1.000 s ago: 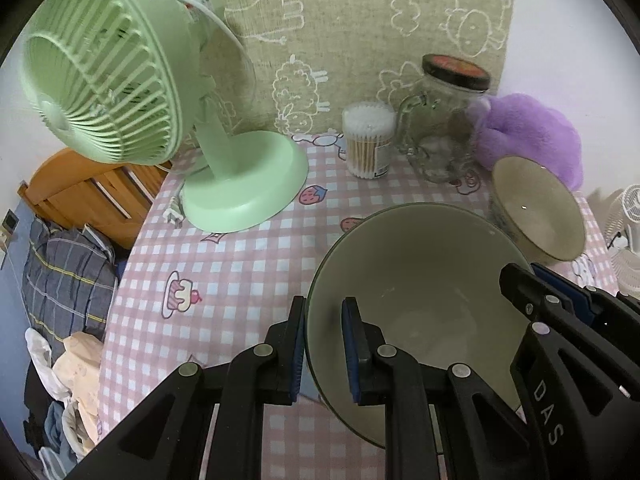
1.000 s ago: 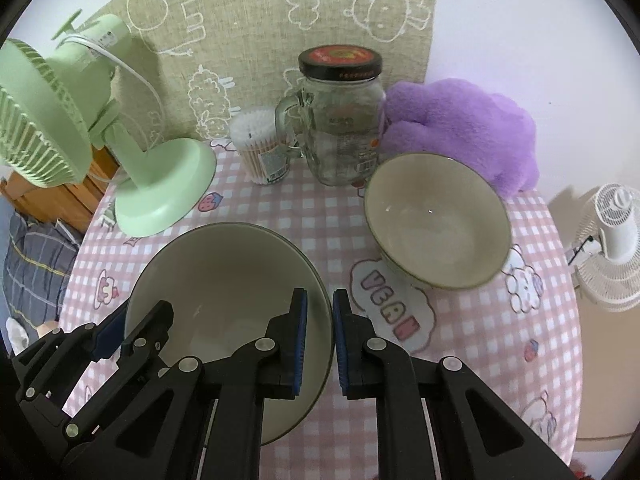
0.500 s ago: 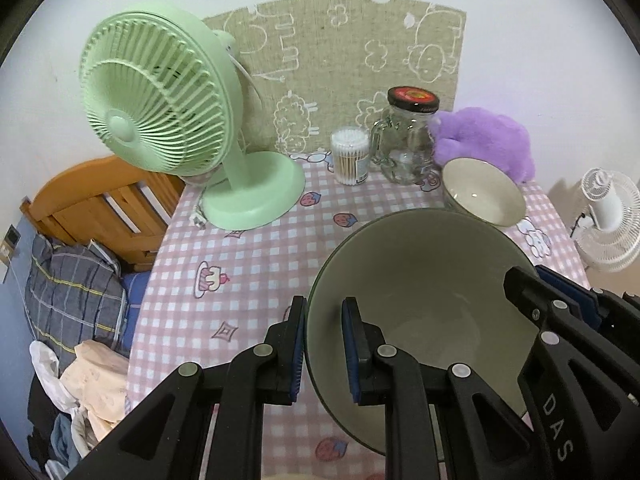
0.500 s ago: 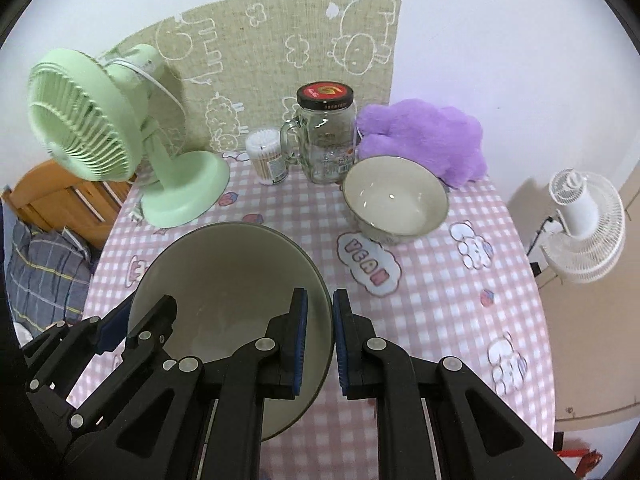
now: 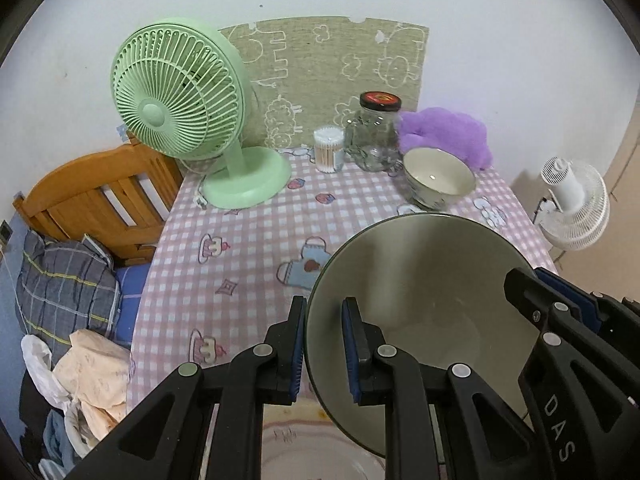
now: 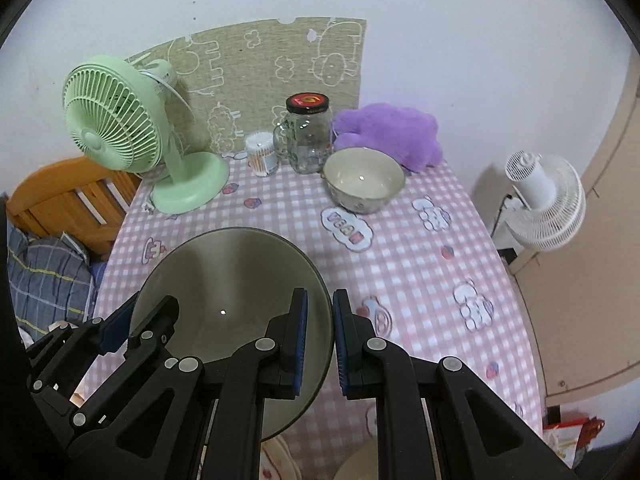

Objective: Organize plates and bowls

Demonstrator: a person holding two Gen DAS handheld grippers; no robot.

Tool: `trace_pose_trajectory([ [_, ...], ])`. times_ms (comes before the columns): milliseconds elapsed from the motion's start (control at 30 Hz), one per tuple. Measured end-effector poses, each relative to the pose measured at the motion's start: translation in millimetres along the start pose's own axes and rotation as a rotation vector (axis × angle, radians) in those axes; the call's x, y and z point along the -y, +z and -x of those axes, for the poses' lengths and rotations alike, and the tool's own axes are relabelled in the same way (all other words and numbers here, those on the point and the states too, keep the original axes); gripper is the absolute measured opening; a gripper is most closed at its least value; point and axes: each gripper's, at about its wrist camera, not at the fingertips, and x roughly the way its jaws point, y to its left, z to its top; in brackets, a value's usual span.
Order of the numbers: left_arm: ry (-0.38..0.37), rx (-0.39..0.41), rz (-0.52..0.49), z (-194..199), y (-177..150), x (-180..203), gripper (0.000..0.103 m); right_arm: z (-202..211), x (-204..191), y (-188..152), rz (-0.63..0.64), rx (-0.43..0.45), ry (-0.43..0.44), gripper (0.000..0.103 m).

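A large grey-green bowl (image 5: 420, 280) hangs above the pink checked table, carried between both grippers. My left gripper (image 5: 322, 344) is shut on its left rim, one pad inside and one outside. My right gripper (image 6: 320, 336) is shut on the right rim of the same large bowl (image 6: 224, 276) in the same way. Each view shows the other gripper at the bowl's far rim. A smaller cream bowl (image 5: 438, 176) (image 6: 362, 178) stands upright at the back of the table, in front of the purple plush. Below the grippers, a pale patterned plate (image 5: 312, 452) shows at the near edge.
Along the back wall stand a green desk fan (image 5: 180, 92), a cotton-swab tub (image 5: 328, 154), a glass jar (image 5: 376, 136) with a black lid and a purple plush (image 5: 444, 136). A white fan (image 6: 540, 200) stands beyond the right table edge, a wooden bed end (image 5: 92, 196) on the left.
Both grippers, still shut on the large bowl, have risen and drawn back from the wall. The small bowl, jar and fan now look farther away, and more of the table shows.
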Motion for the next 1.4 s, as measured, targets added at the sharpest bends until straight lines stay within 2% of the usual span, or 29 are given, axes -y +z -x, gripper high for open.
trace_pose_trajectory([
  [233,-0.01,0.003,-0.02,18.2,-22.3,12.0,0.015,21.7,13.1,-25.9,0.001,0.007,-0.013,0.016],
  [500,0.0,0.001,-0.013,34.9,-45.5,34.8,0.015,35.3,37.4,-48.5,0.01,0.011,0.011,0.016],
  [667,0.011,-0.026,-0.001,39.6,-61.0,56.6,0.015,38.8,57.7,-61.2,0.032,-0.009,0.025,0.016],
  [1067,0.055,-0.081,0.042,39.3,-95.8,102.6,0.015,31.7,106.2,-90.5,0.089,-0.071,0.076,0.016],
  [1400,0.078,-0.138,0.092,24.2,-119.3,123.7,0.015,11.7,127.8,-109.9,0.148,-0.132,0.1,0.016],
])
